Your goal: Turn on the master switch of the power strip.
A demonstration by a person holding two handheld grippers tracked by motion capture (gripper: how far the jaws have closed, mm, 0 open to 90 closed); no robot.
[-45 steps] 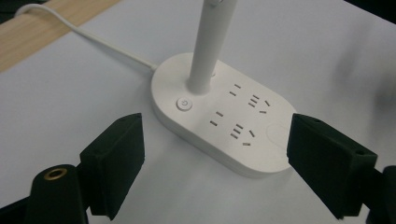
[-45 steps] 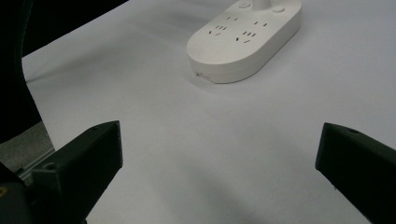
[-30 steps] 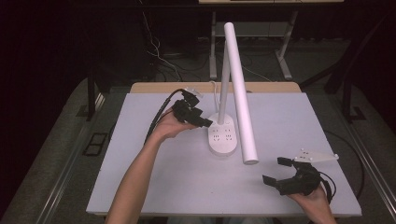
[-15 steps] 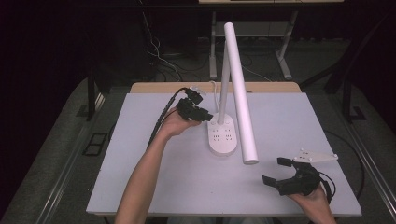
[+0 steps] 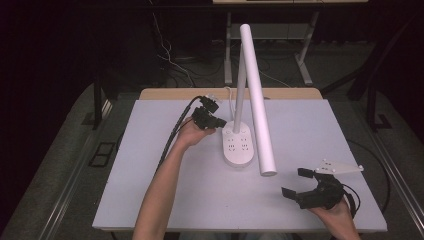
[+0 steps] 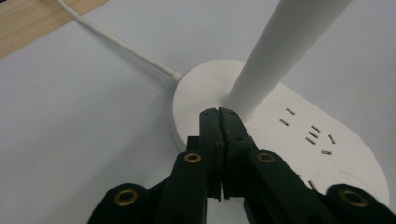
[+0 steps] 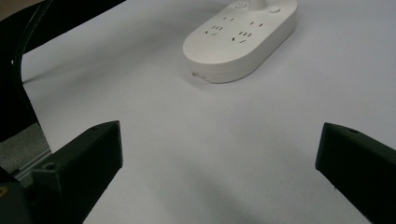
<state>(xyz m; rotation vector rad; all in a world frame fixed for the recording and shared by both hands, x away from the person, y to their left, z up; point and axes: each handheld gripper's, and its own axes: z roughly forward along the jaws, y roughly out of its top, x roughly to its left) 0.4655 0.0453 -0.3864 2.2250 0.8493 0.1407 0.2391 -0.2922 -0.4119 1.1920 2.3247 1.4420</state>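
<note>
While the left gripper (image 6: 218, 112) is seen with its two matte black jaws pressed flat together and nothing held between them, its tips are poised just above the rear of the lamp base (image 6: 280, 135), close beside the foot of the round white stem (image 6: 280, 51); whether the tips touch the plastic cannot be told. Brass-coloured rivets are noted on the jaw links. The base is a smooth, white, oval slab of plastic with rounded edges, and rows of narrow socket slots are cut into its top. A thin white cord (image 6: 116, 44) is run from its back edge toward the wooden table edge. From the high view, the stem is seen rising near-upright from the base (image 5: 236, 145), and a long white cylindrical lamp head (image 5: 257, 100) is sloped down toward the front. The right gripper (image 5: 300, 182) is held well apart near the front right corner of the pale matte table (image 5: 150, 190), its blocky black jaws spread wide and empty.
</note>
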